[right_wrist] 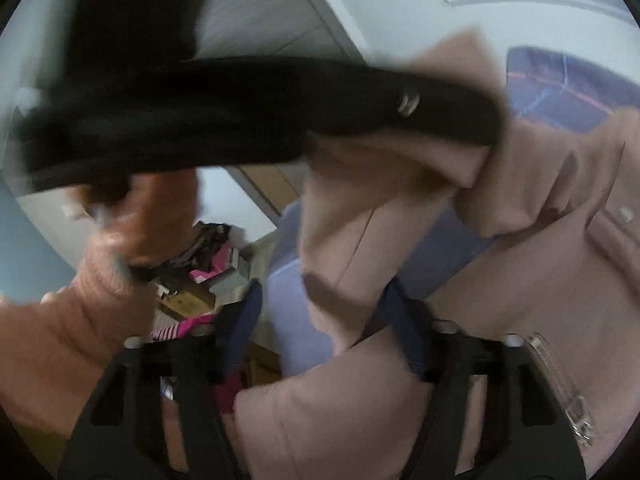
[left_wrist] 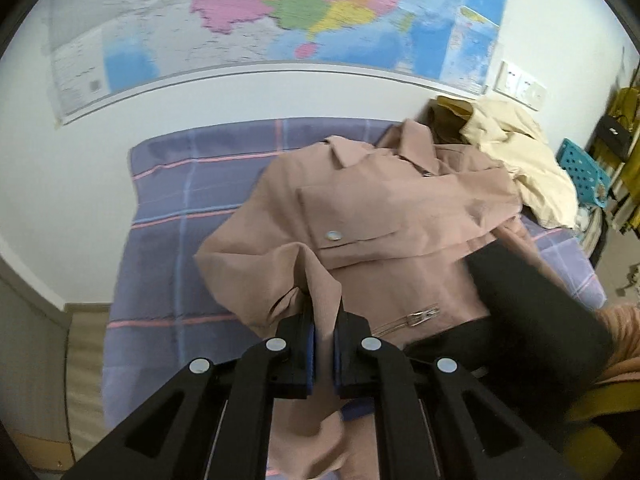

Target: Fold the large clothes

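The pink jacket [left_wrist: 384,216] lies spread on the bed [left_wrist: 168,208], collar toward the wall, with a cream garment [left_wrist: 524,160] heaped beyond it. The left tool [left_wrist: 325,344] is clamped on a fold of the jacket's near edge, seemingly a sleeve or side panel. The right tool [right_wrist: 320,320] stands apart, cloth lying between its jaws but not pinched. The step looks like folding that side in over the body. Next, the right tool needs to close on the hem, then both carry the cloth across evenly
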The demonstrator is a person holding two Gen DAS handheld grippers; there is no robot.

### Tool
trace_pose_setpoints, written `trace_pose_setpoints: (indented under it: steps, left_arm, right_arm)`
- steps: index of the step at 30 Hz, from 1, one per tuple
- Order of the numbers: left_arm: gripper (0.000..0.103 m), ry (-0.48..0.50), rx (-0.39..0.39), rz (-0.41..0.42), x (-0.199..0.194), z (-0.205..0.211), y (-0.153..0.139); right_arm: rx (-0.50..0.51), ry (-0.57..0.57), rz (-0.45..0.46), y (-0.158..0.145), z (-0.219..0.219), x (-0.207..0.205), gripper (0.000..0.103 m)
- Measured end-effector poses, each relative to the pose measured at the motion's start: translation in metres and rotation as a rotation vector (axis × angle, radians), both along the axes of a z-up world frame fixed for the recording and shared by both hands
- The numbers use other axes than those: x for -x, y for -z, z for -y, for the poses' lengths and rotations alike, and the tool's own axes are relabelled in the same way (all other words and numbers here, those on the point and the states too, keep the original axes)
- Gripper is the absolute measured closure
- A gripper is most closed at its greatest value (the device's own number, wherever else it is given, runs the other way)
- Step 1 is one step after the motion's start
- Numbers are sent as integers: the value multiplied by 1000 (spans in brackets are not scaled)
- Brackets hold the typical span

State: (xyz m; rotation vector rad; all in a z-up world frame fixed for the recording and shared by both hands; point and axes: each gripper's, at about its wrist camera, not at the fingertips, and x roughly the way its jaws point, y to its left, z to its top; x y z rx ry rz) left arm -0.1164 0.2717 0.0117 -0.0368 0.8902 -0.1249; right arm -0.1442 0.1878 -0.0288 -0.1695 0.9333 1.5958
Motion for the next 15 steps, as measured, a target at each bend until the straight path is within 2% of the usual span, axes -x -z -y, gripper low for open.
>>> trace_pose_setpoints:
  steps: [1, 3, 5, 6, 7, 8, 11, 13, 15]
  left_arm:
    - [95, 6, 1, -6, -2, 0, 0]
    - [90, 15, -1, 8, -4, 3, -7]
    - [75, 42, 49, 69, 1, 0, -24]
    - [64, 52, 77, 106, 5, -2, -32]
    - [47, 52, 107, 163, 10, -6, -45]
    - [43, 52, 141, 242, 18, -10, -59]
    - [34, 66, 160, 374, 30, -14, -76]
    - [33, 52, 139, 362, 21, -12, -70]
    - [33, 25, 98, 300, 2, -8, -51]
  right_arm:
    - [-7, 0, -108, 7, -1, -10, 101]
    - [-44, 16, -180, 4, 12, -24, 100]
    - [-112, 19, -157, -18, 36, -33, 100]
    - [-148, 23, -178, -30, 52, -40, 100]
    - [-194, 38, -201, -44, 74, -50, 100]
    - [-224, 61, -205, -53, 90, -57, 100]
    - [-290, 208, -224, -78, 161, -91, 100]
    - [-305, 331, -222, -77, 206, -115, 100]
    - [-273, 446, -276, -65, 243, -130, 99]
